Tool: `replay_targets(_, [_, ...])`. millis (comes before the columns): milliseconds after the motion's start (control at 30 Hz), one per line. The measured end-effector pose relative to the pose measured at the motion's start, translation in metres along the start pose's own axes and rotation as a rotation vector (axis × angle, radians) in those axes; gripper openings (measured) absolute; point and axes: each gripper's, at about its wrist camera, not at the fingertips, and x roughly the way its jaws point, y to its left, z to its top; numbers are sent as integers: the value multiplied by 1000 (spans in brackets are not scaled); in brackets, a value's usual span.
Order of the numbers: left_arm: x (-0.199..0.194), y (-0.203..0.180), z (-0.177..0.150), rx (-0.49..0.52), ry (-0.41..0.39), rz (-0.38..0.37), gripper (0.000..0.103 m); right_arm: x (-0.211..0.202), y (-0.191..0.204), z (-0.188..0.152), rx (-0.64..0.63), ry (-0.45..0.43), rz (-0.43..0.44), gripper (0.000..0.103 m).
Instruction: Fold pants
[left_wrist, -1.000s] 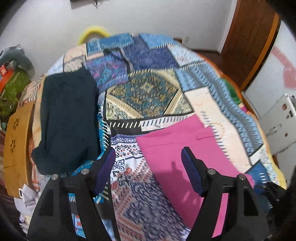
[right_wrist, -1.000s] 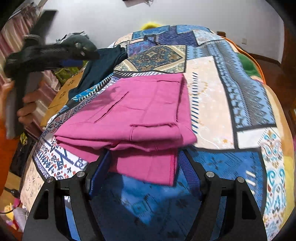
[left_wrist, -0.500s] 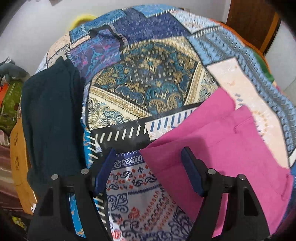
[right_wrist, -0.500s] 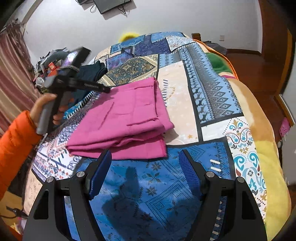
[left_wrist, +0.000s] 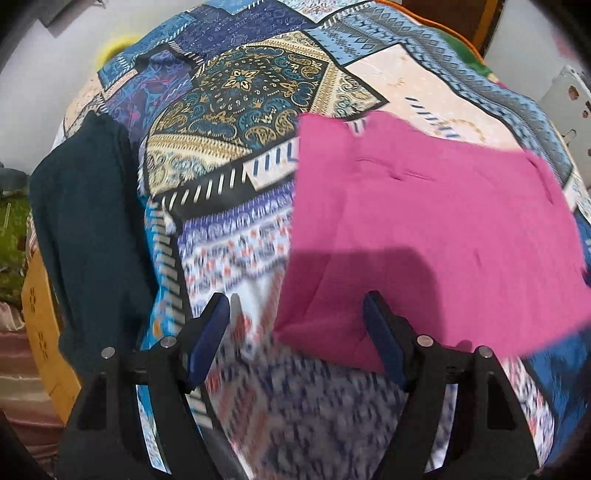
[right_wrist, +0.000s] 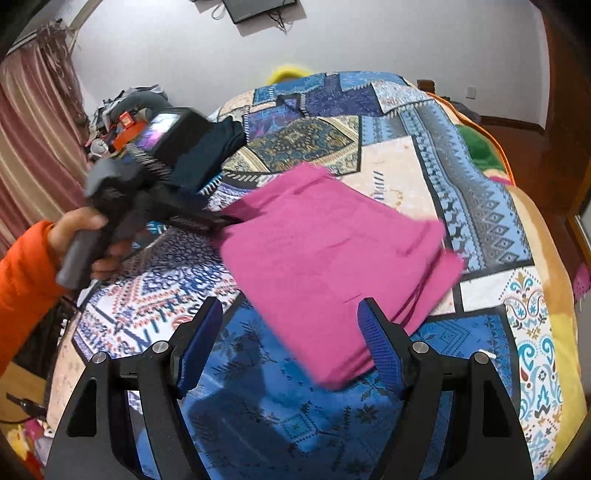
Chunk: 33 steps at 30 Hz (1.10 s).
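The pink pants (right_wrist: 325, 251) lie folded into a thick pad on the patchwork bedspread (right_wrist: 480, 206), and their edges are blurred. In the left wrist view the pants (left_wrist: 424, 229) fill the right half. My left gripper (left_wrist: 297, 306) is open and points steeply down, with the near left corner of the pants between its fingers but not pinched. From the right wrist view, the left gripper (right_wrist: 231, 221) reaches the pants' left edge, held by a hand (right_wrist: 92, 236) in an orange sleeve. My right gripper (right_wrist: 291, 306) is open over the pants' near corner.
A dark teal garment (left_wrist: 88, 229) lies folded on the bed to the left of the pants. Clutter and a curtain (right_wrist: 33, 147) stand past the bed's left side. A wooden board (left_wrist: 40, 317) leans at the left edge. A wooden door (right_wrist: 569, 110) is on the right.
My left gripper has sunk and rolled, coming down onto the pants' left corner. In the right wrist view the pants now lie closer and turned, with their near corner between the right fingers.
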Motion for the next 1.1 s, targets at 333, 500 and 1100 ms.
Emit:
replay_targets(333, [-33,8,-49,-126,-50,-125,75,7,-39,3,35,38,-79,72])
replay_targets(500, [-42,8,-59,-161,-92,-134,75,24,-57,4,60,96,-97,70])
replay_targets(1100, [-48,13,-80,-222,-182,-102,14,35,-61,4,-3,137,-70,28])
